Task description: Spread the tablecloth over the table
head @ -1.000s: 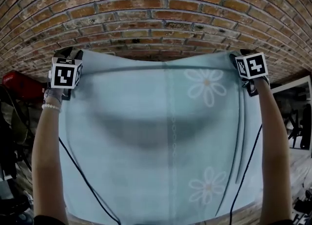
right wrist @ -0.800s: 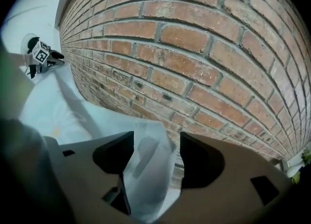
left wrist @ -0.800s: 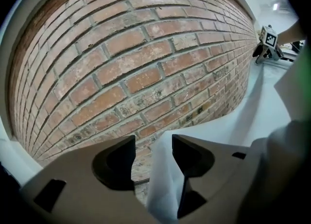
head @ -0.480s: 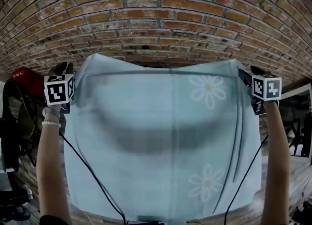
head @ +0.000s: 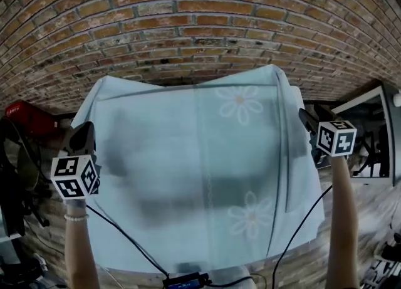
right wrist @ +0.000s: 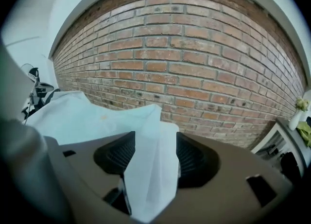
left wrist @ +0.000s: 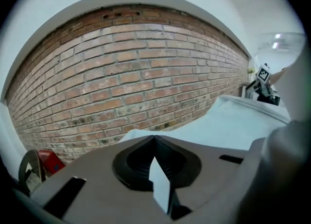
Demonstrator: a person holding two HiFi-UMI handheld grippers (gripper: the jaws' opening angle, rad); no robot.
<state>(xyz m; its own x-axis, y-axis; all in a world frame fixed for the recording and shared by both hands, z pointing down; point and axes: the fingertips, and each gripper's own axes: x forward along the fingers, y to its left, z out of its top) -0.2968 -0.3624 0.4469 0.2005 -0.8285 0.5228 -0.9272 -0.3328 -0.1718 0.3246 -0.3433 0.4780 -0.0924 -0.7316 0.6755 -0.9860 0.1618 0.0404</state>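
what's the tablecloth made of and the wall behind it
The tablecloth looks like thin woven fabric, pale blue and matte, with printed white flowers. It sags and folds softly, but the fibre can't be told. The brick wall is red-brown brick with grey mortar joints, rough and unglazed.

Both raised: left hand-held gripper [left wrist: 154, 138] pinched shut on pale blue floral tablecloth [head: 200, 156]; right hand-held gripper [right wrist: 155, 143] wide, jaws just narrowing, cloth loose between.

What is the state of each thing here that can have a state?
tablecloth: unfolded, spread wide, surface uneven.
left gripper: shut; pale sliver between its jaws, unclear whether cloth.
right gripper: open, jaws just narrowed slightly; a tablecloth fold between them, not pressed.
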